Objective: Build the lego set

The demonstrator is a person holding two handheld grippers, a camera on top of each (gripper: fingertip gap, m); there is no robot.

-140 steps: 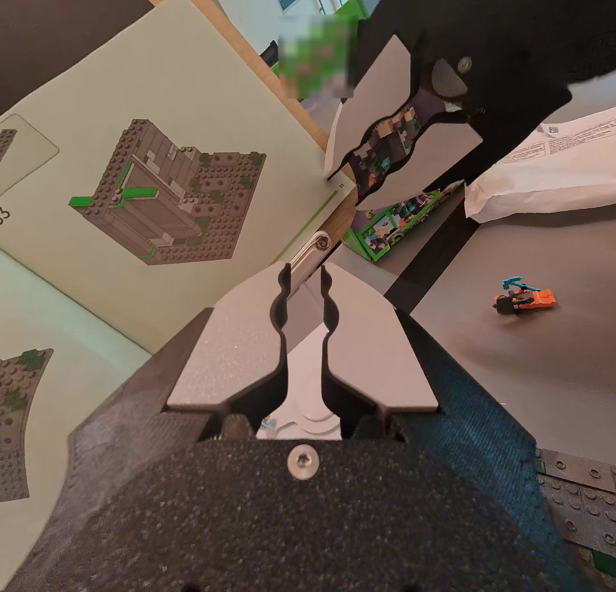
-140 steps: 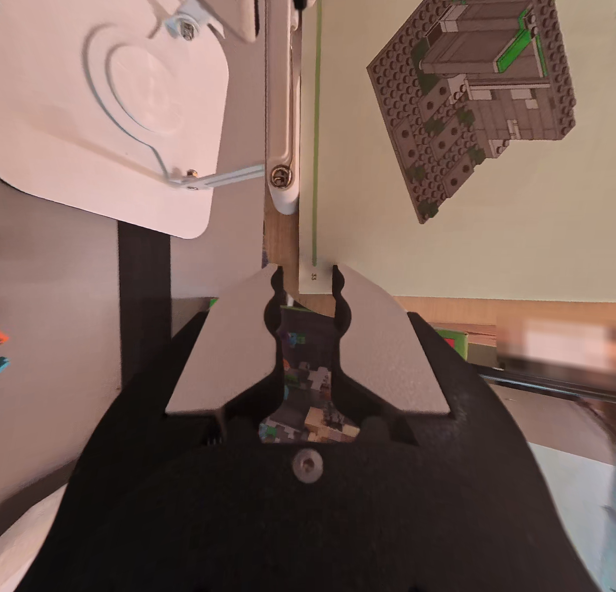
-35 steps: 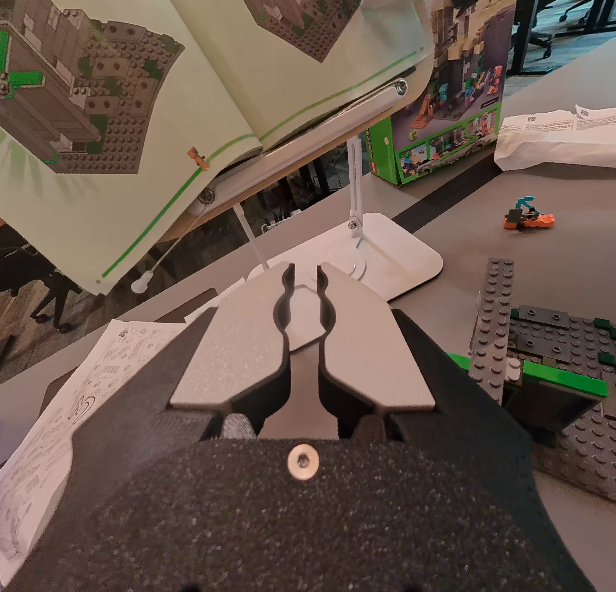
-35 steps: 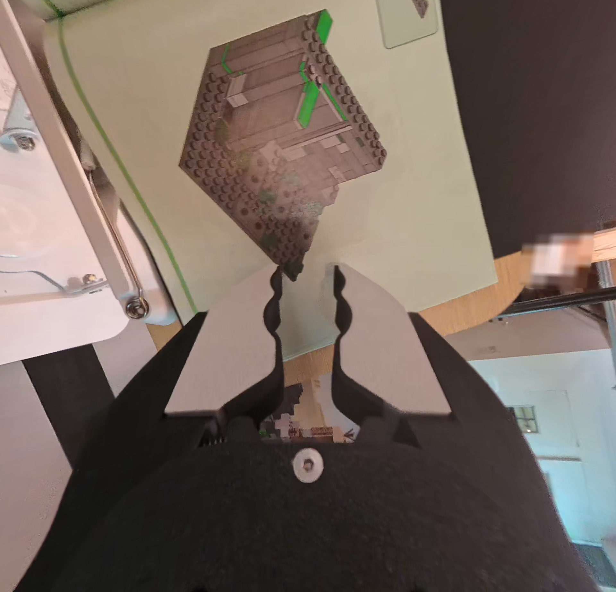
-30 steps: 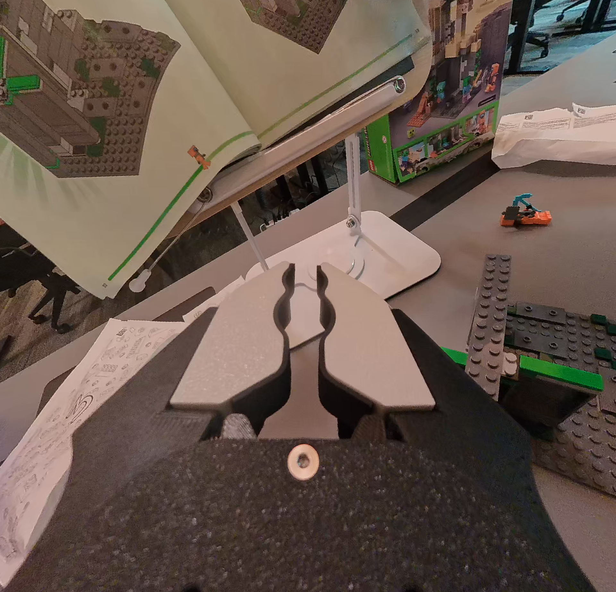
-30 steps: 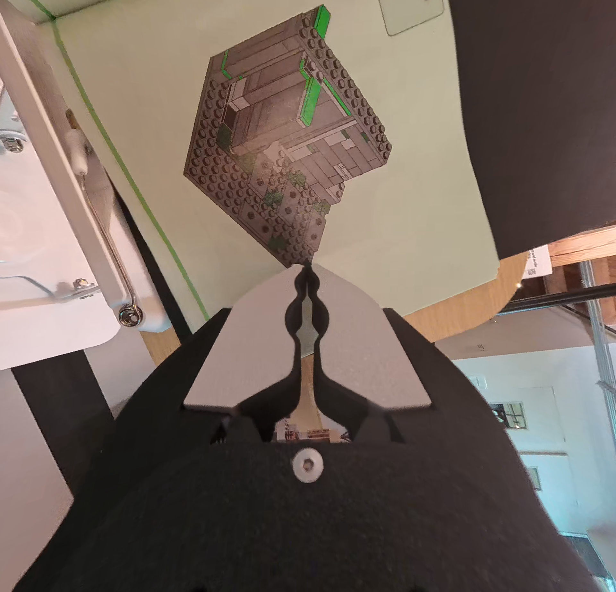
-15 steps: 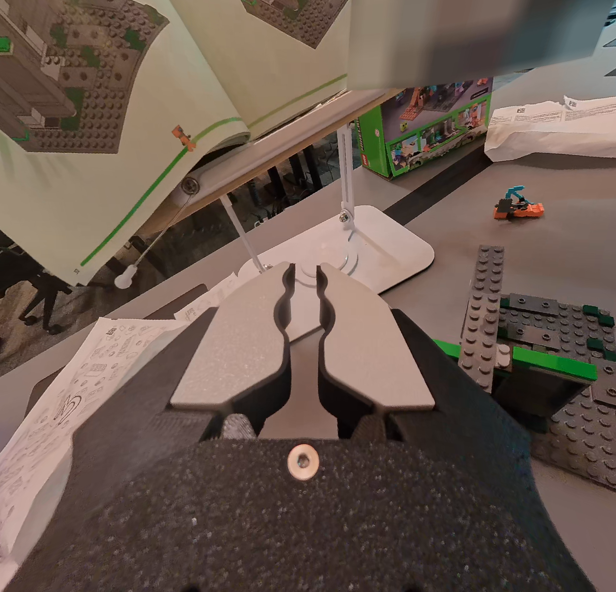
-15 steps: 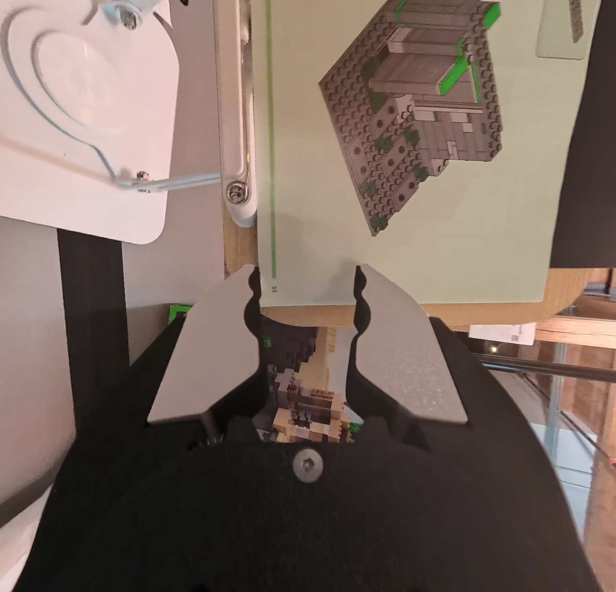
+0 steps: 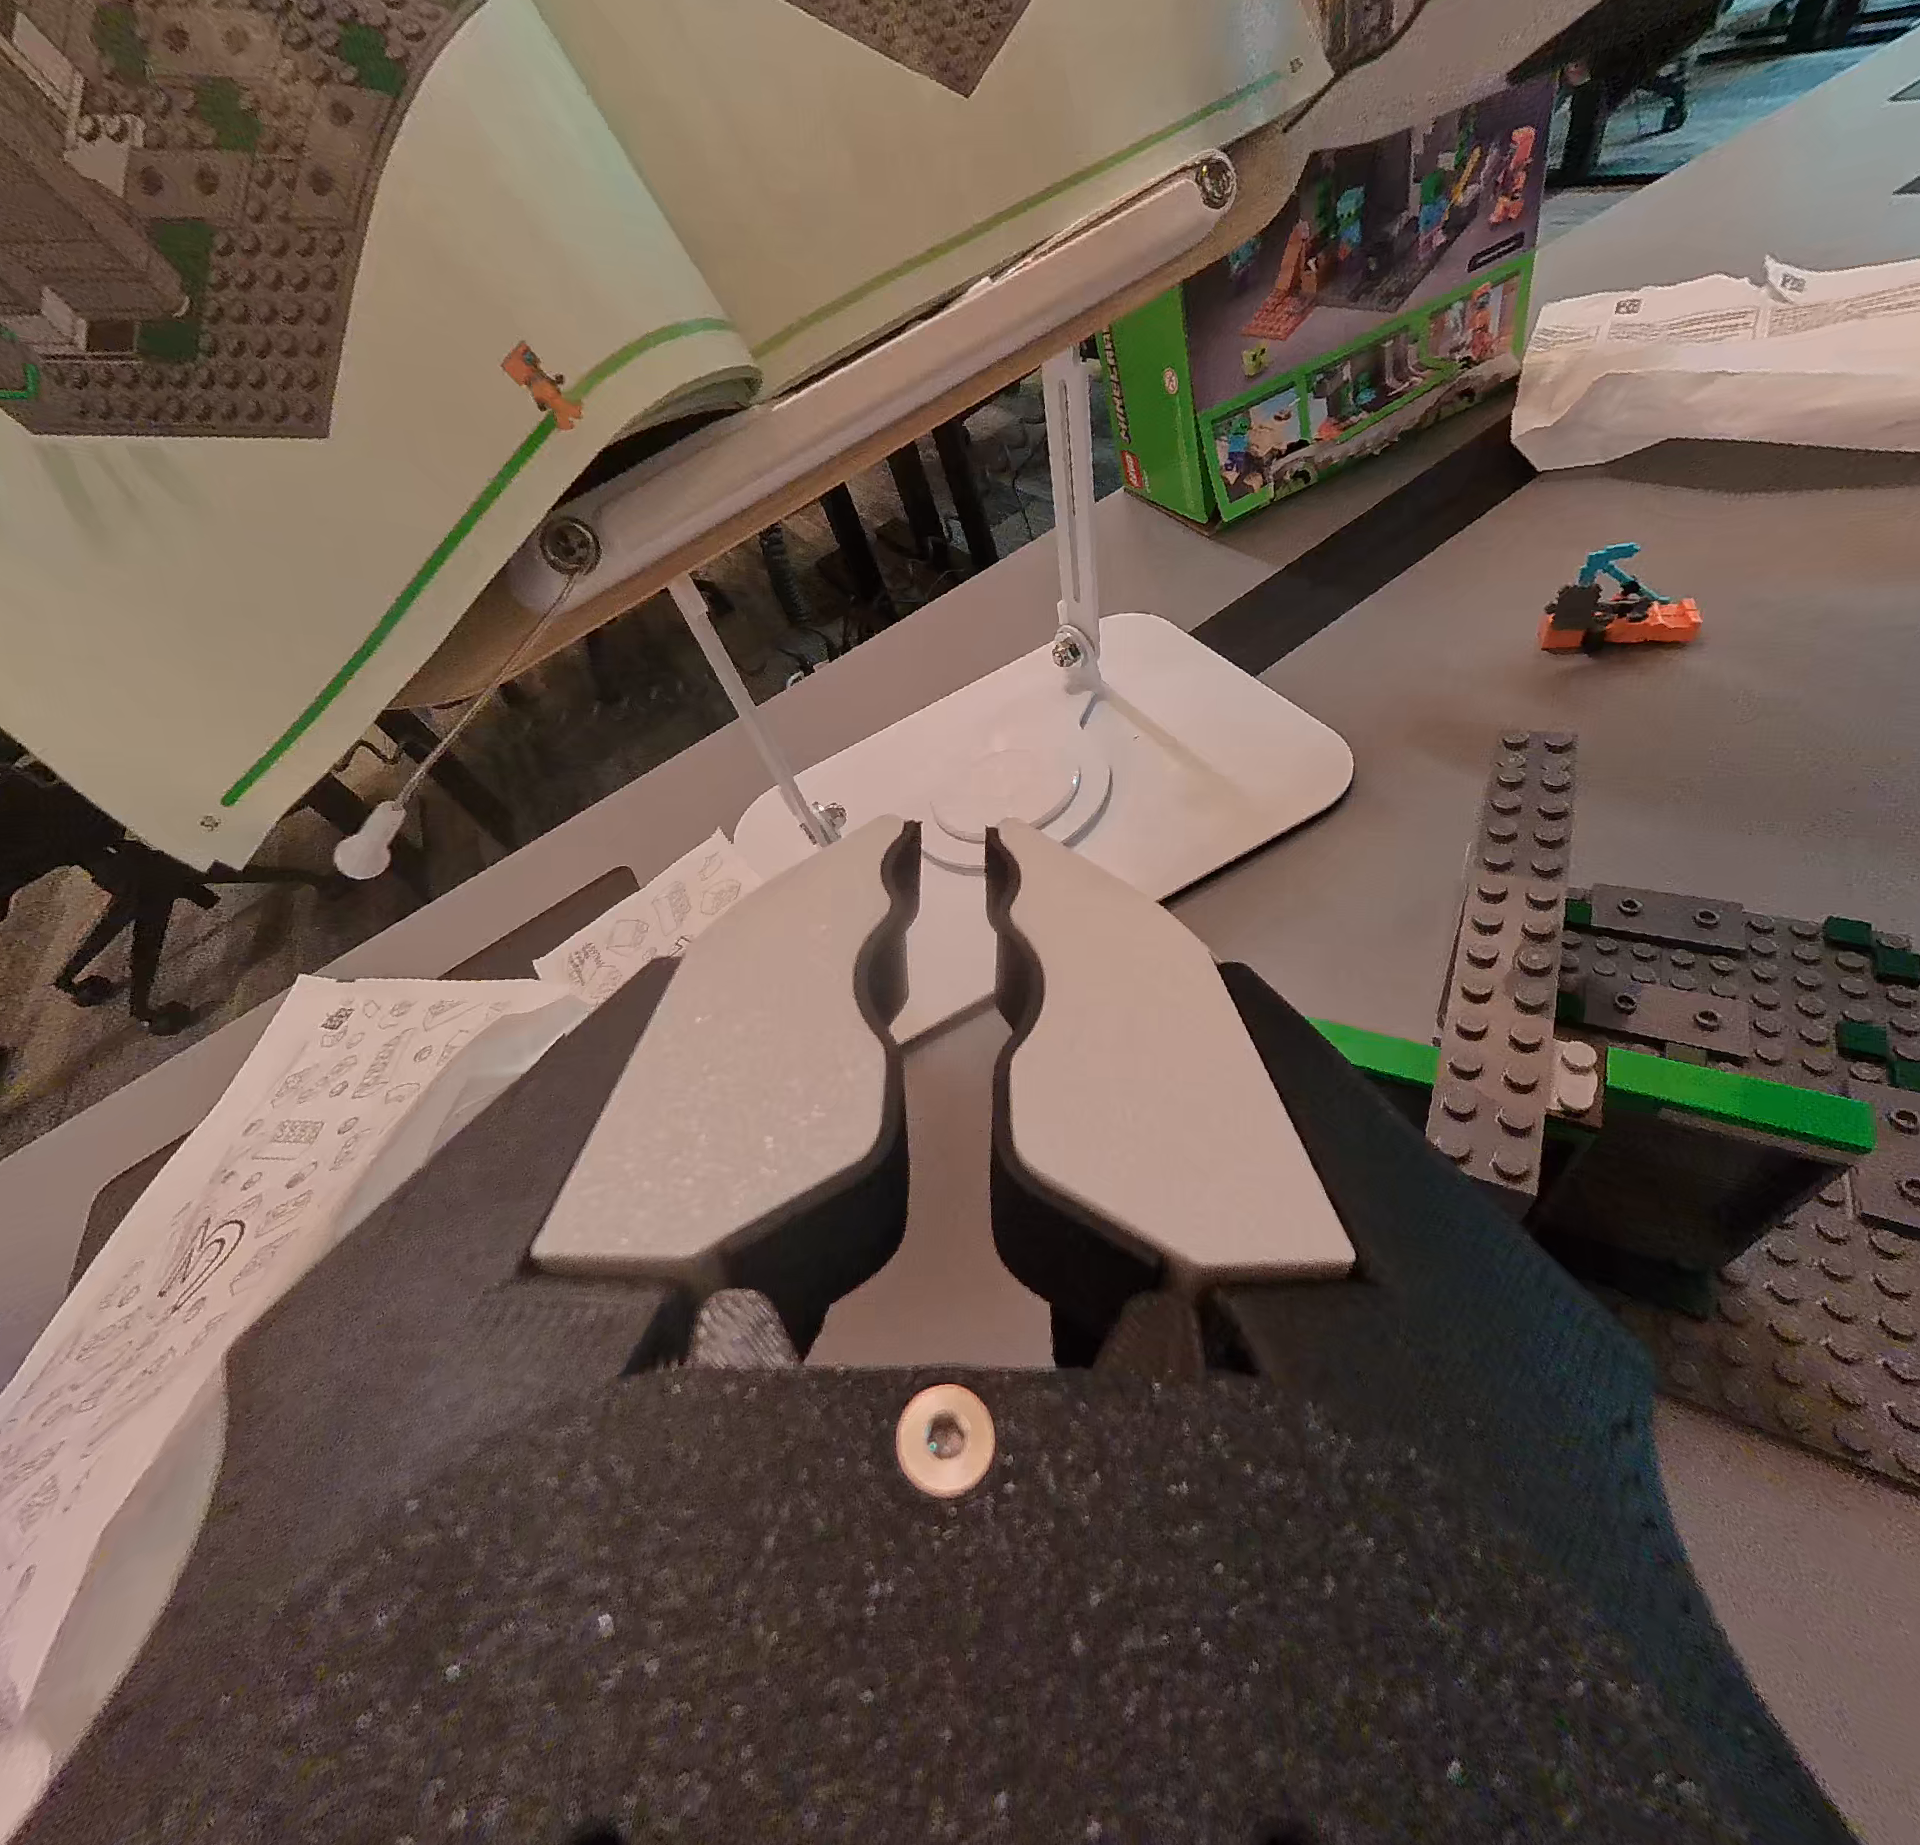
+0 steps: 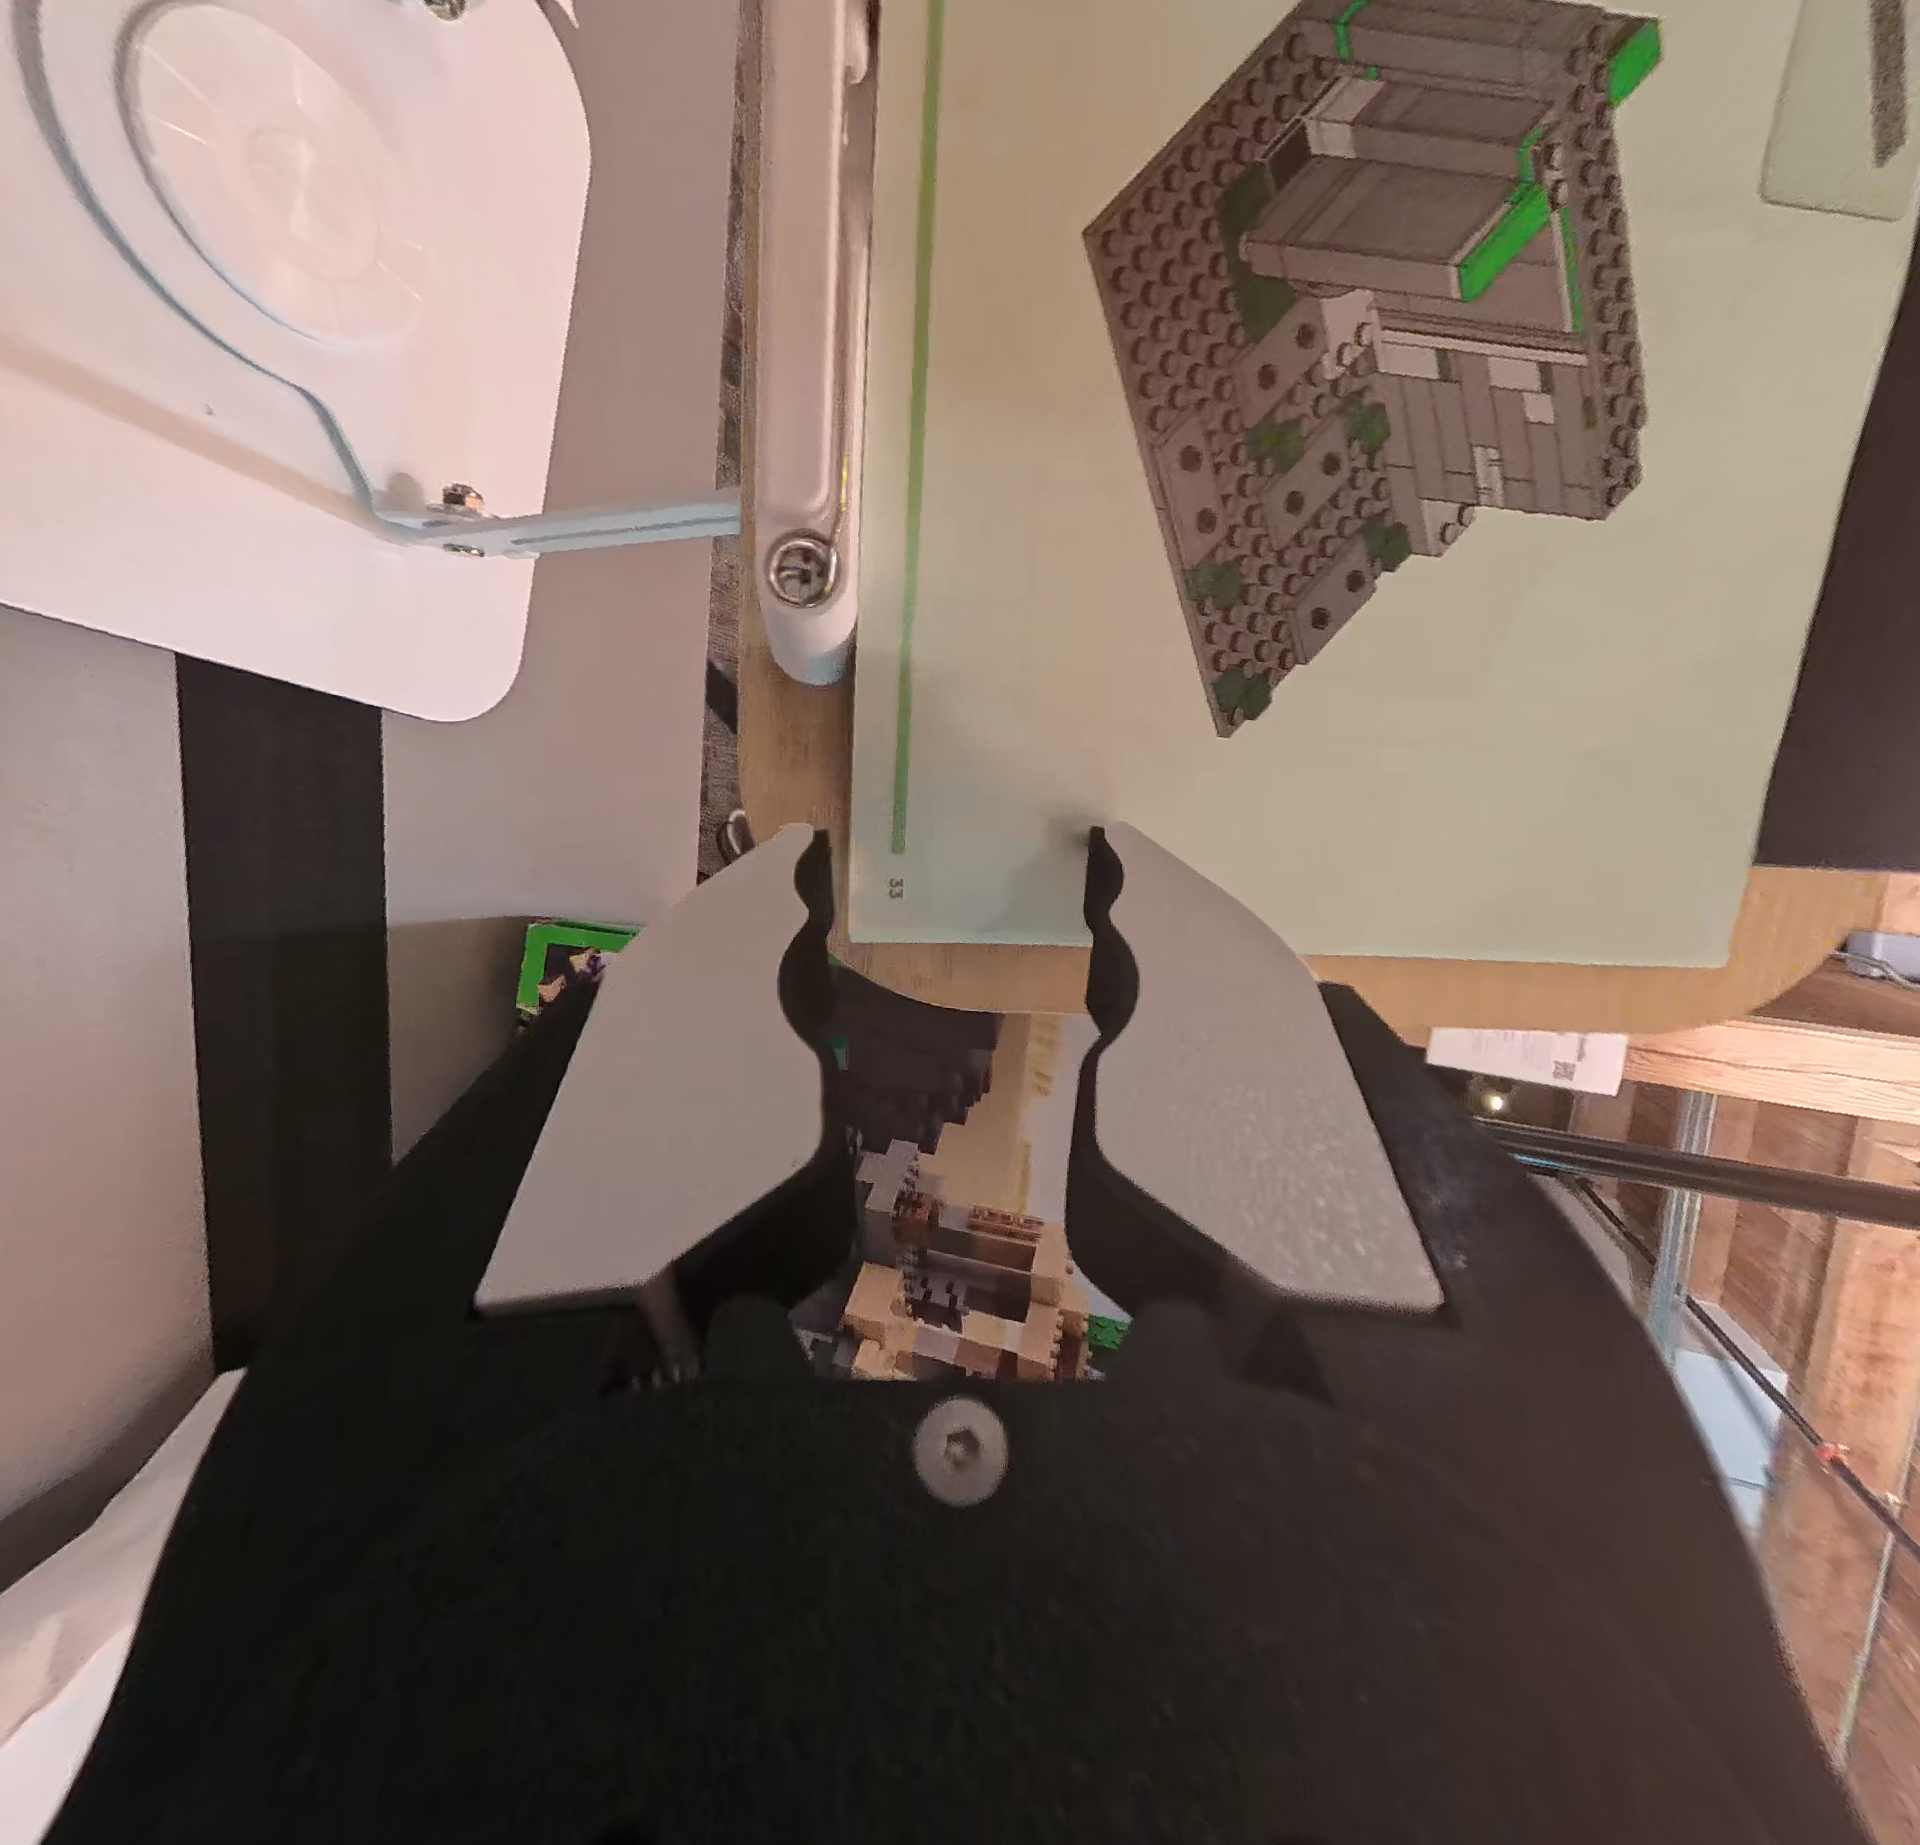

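Observation:
The partly built lego model sits on the table at the right of the left wrist view: grey studded plates, a green strip, and a long dark grey plate lying across its left edge. My left gripper is narrowly open and empty, low over the table left of the model. The open instruction booklet rests on a raised stand. My right gripper is open and empty, turned sideways. The bottom corner of the booklet's page lies between its fingertips.
The stand's white base is just past my left fingertips and also shows in the right wrist view. The green lego box, a white paper bag and a small orange and teal figure lie beyond. A printed sheet lies at the left. The gap from one gripper's tips to the other's is roughly 25 centimetres. To reach the long dark grey plate in a straight line is about 11 centimetres for my left fingers, about 25 centimetres for my right. My left gripper is the nearer one to the partly built lego model: about 20 centimetres, against 25 centimetres.
My right gripper was shut at the booklet page a second ago; it has since opened and rolled sideways toward the page's corner. A blurred sheet crossed the top of the left view. The left gripper barely moved.

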